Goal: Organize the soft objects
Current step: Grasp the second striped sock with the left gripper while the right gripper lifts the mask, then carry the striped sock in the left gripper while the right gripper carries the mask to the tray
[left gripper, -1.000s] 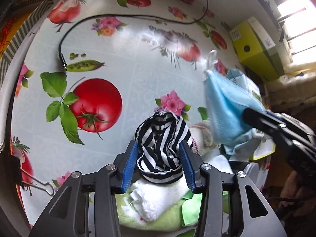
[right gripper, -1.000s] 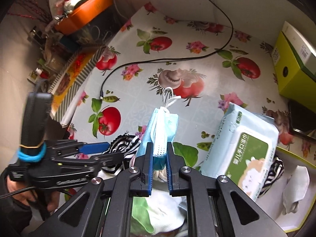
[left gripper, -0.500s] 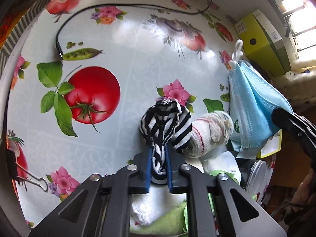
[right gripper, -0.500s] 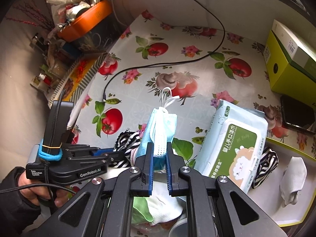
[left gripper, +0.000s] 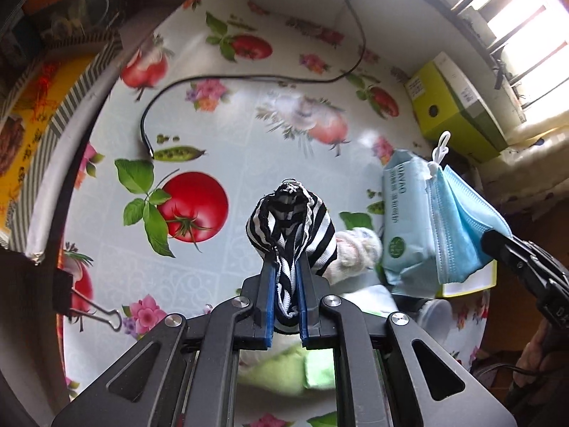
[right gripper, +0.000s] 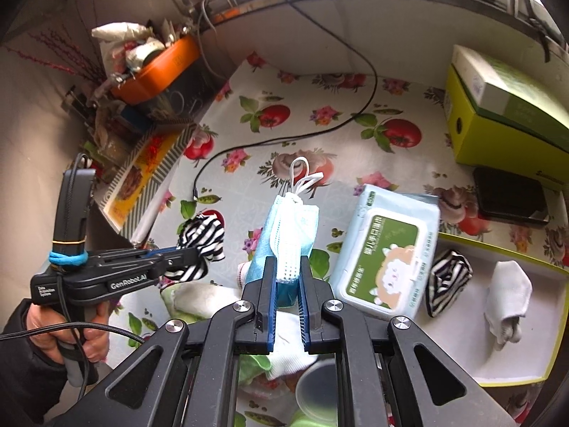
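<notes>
left gripper [left gripper: 286,290] jaws clamped on striped sock [left gripper: 292,220]; right gripper [right gripper: 287,297] jaws clamped on blue mask [right gripper: 288,240] | risk: thin pinches; either may slip short of the tray [right gripper: 547,323] at far right

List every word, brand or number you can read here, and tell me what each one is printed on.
"GenRobot.AI": side of the left gripper.
Small white label near its handle: too small to read.
Wet wipes pack: Chinese characters on the green label, too blurred to read.
Yellow-green box: labels too small to read.
</notes>
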Tool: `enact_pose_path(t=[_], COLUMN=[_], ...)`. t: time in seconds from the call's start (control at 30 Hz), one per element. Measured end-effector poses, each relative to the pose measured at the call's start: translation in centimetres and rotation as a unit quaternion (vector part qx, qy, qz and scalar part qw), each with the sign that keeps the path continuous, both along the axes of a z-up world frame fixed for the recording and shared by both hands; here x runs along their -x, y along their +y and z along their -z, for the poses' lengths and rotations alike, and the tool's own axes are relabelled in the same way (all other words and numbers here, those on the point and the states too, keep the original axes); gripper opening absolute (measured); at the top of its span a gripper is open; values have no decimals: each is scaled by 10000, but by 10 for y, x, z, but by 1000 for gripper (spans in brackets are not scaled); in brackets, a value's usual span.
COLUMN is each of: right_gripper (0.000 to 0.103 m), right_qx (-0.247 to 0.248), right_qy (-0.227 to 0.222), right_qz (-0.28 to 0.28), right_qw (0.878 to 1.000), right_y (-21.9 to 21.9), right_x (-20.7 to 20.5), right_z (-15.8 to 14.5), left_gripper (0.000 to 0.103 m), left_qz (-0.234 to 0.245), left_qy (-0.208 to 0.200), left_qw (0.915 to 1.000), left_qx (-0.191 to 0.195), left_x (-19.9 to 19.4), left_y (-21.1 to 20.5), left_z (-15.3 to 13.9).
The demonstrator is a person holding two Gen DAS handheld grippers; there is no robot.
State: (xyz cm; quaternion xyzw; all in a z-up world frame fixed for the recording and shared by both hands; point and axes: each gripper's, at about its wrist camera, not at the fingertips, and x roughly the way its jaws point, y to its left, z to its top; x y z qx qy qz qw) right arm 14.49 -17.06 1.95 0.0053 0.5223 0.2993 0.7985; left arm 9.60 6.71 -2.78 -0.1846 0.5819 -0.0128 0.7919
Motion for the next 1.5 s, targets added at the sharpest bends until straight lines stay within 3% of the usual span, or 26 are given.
enact_pose_path(t=[0.3, 0.83, 1.5], right_gripper=[10, 10, 10], right_qx=[-163, -246, -151], right_qy=[-167, -296, -43], right_qz=[278, 1121, 2142], right_qw=[9993, 9929, 9767], right_y=[-41, -140, -238], right_x=[19, 46, 46], right_z=[-17, -28, 4], left_gripper=[10, 10, 10], left_qz=[285, 1277, 2143], left_qy=[-323, -457, -167], left_qw=[9991, 9908, 9766], left_qx=[-40, 24, 40], left_x=[4, 1, -27], left_y=[-42, -157, -256], left_z=[-38, -61, -37])
